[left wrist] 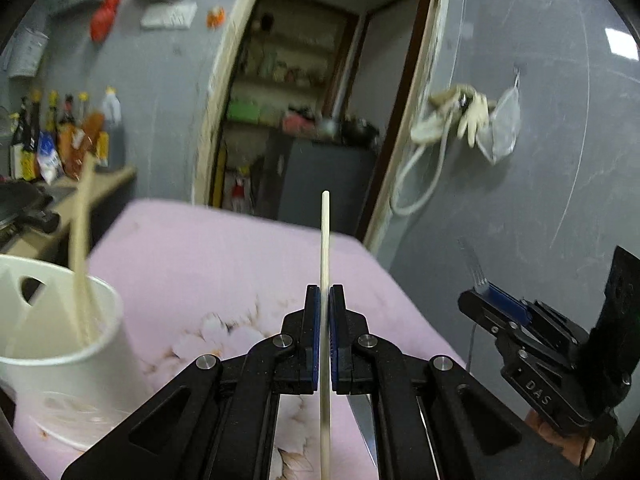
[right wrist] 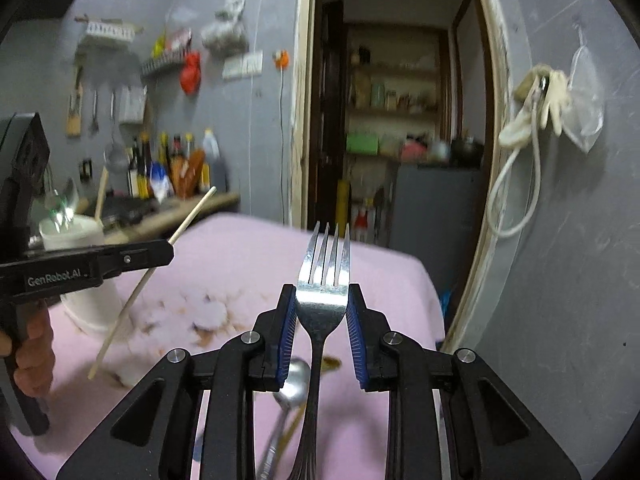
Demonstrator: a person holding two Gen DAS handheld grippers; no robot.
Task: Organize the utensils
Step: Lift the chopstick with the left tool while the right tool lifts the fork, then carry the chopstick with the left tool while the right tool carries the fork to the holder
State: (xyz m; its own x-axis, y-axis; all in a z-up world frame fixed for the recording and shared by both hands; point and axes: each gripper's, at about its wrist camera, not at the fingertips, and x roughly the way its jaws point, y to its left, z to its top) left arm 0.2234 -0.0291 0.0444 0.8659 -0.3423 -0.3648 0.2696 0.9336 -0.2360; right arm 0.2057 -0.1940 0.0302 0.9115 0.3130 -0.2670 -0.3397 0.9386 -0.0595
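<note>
Left tongs (left wrist: 325, 300) clamped on chopstick (left wrist: 325, 236). Right tongs (right wrist: 322, 304) gripping fork (right wrist: 323, 300) by head. White cup (left wrist: 60, 344) with chopsticks near counter's (left wrist: 200, 264) left edge.

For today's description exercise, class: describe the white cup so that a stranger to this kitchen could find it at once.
Start at the table with the pink flowered cloth. Near its left side, towards the shelf of sauce bottles, stands the white cup. It is the only upright container on the cloth, and pale chopsticks stick up out of it.
</note>
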